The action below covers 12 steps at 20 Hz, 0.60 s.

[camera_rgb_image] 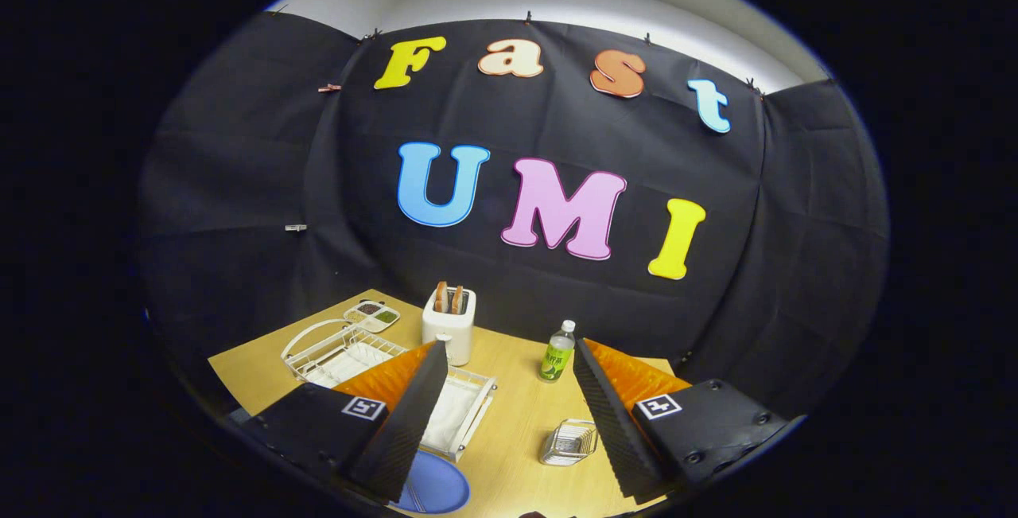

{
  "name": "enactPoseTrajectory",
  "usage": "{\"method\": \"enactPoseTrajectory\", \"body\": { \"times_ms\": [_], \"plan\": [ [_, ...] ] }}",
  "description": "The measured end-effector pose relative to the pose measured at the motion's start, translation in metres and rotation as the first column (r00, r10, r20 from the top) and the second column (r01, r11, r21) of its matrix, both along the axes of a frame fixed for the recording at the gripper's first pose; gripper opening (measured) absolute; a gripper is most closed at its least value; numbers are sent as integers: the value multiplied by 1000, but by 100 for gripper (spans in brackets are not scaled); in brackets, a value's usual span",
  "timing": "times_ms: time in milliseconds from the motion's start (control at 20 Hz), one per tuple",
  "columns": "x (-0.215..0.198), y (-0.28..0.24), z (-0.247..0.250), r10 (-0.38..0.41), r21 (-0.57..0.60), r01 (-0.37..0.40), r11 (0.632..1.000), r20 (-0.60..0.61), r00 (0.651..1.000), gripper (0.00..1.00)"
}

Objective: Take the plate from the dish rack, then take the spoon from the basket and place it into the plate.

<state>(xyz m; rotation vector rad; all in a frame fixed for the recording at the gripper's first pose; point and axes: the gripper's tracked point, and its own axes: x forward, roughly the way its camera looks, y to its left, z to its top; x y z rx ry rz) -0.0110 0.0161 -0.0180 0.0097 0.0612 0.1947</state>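
Jaws: the gripper hangs above the light wooden bench with its two fingers spread wide apart, nothing between them.
Plate: the round flat blue plate lies on the bench just under the tip of the left finger, which hides part of it; a thin pale object seems to lie on it, too small to tell what it is.
Dish rack: the white wire dish rack with a curved handle stands on the bench beyond the left finger, partly hidden by it.
Tray: a white rectangular tray with a raised rim sits just beside the rack, between the fingers and close to the left one, with a pale cloth-like lining inside.
Basket: a small silver wire mesh basket stands on the bench just beside the right finger, on its inner side; its contents cannot be made out.
Toaster: a white two-slot toaster with brown slices of toast standing in its slots is at the far side of the bench, beyond the tray.
Bottle: a clear plastic bottle with a green label and white cap stands upright beyond the basket, near the right finger's tip.
Dish: a small white divided dish with dark and green fillings lies at the far corner, beyond the rack.
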Motion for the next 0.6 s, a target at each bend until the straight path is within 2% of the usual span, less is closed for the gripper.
{"method": "enactPoseTrajectory", "body": {
  "times_ms": [600],
  "plan": [
    [2, 0, 0, 0, 26, 1, 1000, -24, 1000, 98]
  ]
}}
